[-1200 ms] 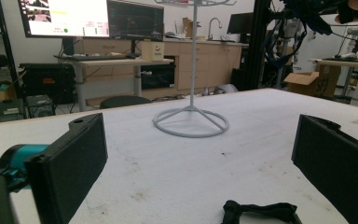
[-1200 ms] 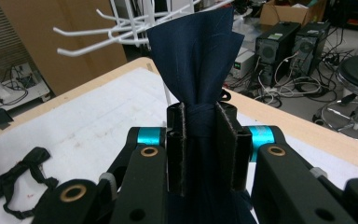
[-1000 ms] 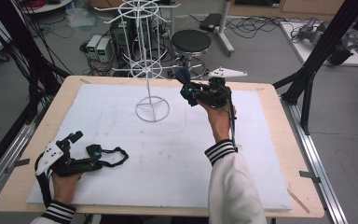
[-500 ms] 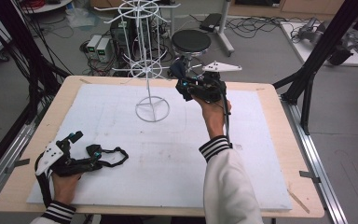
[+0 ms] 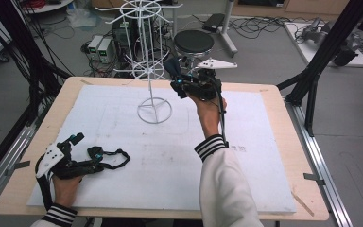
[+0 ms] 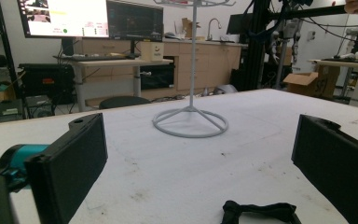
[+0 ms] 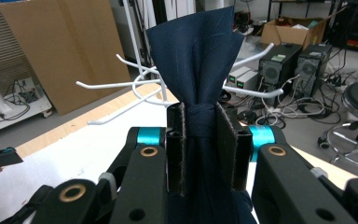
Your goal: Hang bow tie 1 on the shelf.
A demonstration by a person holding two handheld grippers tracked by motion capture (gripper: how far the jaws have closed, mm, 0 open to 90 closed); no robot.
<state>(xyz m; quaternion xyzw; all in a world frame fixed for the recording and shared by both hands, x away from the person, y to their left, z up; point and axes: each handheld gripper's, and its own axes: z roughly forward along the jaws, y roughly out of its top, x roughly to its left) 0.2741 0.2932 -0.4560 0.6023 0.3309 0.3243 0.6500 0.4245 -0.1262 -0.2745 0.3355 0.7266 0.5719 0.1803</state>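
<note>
High view: the right gripper is raised over the far half of the table, with its jaws clamped on a dark blue bow tie that sticks out toward the lower hooks of the white wire rack. The rack stands on a ring base on the white sheet, left of the right hand. The step in hand appears to be hanging the bow tie on a hook; to do it well, keep the grip firm on the knot, approach a free hook from its open end, and lower only once the wire passes behind the band. The left gripper rests low on the near left of the sheet, with a black strap just beside its tips. Left gripper view: the jaws stand wide apart with nothing between them, and the black strap lies on the sheet just ahead. The rack base sits farther off, well clear. Right gripper view: both pads press the knot of the bow tie, one wing fanning upward. Several white hooks fan out close behind the cloth; neighbouring hooks may snag the fabric, so a gap between two should be chosen.
</note>
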